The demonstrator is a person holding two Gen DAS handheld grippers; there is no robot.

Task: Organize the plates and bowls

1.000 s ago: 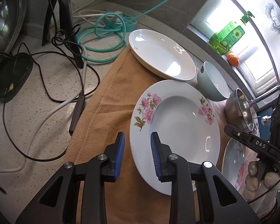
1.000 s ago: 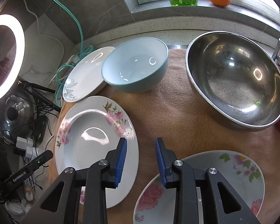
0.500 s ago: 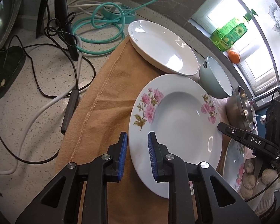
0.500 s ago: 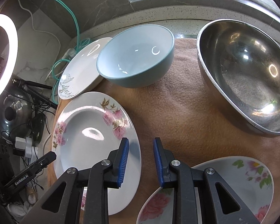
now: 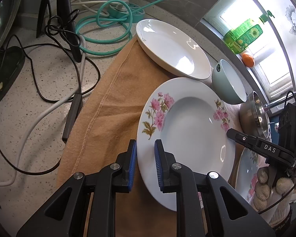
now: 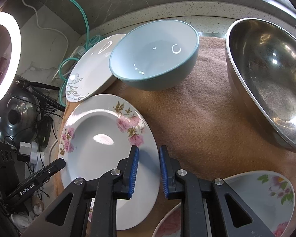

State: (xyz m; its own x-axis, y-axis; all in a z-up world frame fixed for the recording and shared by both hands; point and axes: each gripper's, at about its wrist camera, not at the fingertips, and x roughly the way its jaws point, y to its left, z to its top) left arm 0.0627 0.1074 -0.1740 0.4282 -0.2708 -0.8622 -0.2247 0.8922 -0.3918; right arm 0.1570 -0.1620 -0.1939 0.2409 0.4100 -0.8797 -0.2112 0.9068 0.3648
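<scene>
While both grippers closed astride the pink-flowered plate's (image 5: 187, 130) opposite rims, left gripper (image 5: 145, 164) and right gripper (image 6: 148, 169) not yet pinching, three plates and two bowls showed; only the right view revealed the ring light (image 6: 4, 59) at ten o'clock.

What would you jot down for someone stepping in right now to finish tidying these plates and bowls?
Left gripper: fingers closing astride the near-left rim of the pink-flowered plate, not yet pinching.
Right gripper: fingers closing astride the same plate's opposite rim, also not pinching.
Dishes, all on the tan cloth: white plate at the back, blue bowl beside it, steel bowl, and a second flowered plate nearest the right gripper.
Done: nothing stacked.
Left: finish the grip, lift the flowered plate, stack plates together and nest the bowls.
</scene>
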